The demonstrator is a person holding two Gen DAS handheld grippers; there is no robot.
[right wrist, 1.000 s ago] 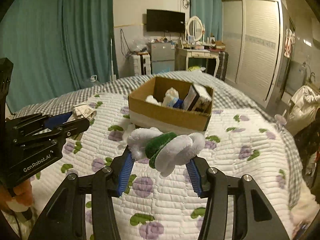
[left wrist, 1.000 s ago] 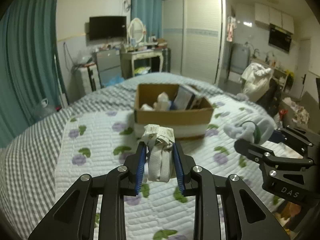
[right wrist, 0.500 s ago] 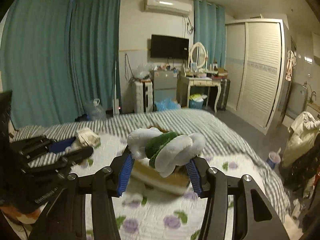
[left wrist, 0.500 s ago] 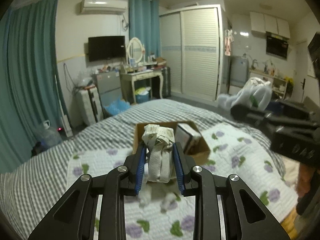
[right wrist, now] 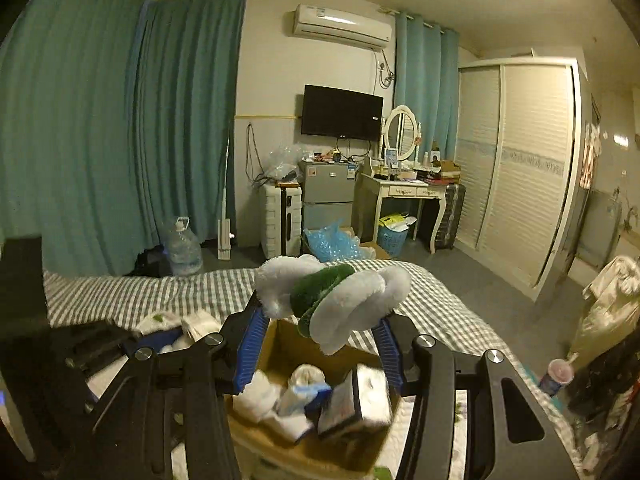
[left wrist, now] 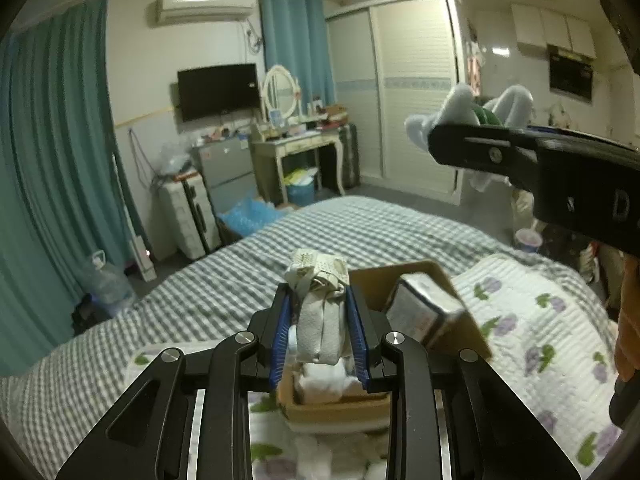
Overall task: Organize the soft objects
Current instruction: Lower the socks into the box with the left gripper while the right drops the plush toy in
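Observation:
My left gripper [left wrist: 319, 328] is shut on a folded beige-grey cloth bundle [left wrist: 320, 312] and holds it over the near left part of the open cardboard box [left wrist: 448, 312]. My right gripper [right wrist: 318, 340] is shut on a fluffy white and green plush item [right wrist: 332, 296], held above the same cardboard box [right wrist: 280, 344]. The plush item also shows in the left wrist view [left wrist: 468, 116], up at the right. The box holds white soft pieces [right wrist: 260, 394] and a wrapped packet [right wrist: 352, 404].
The box sits on a bed with a flowered quilt [left wrist: 540, 320] over a grey checked sheet [left wrist: 224, 288]. Beyond the bed are a dressing table [right wrist: 404, 196], a small fridge [right wrist: 326, 196], a water jug [right wrist: 182, 248] and a wardrobe [right wrist: 516, 184].
Both grippers have risen and moved forward, from in front of the box to above it, each still holding its item. The box now lies right beneath the fingers.

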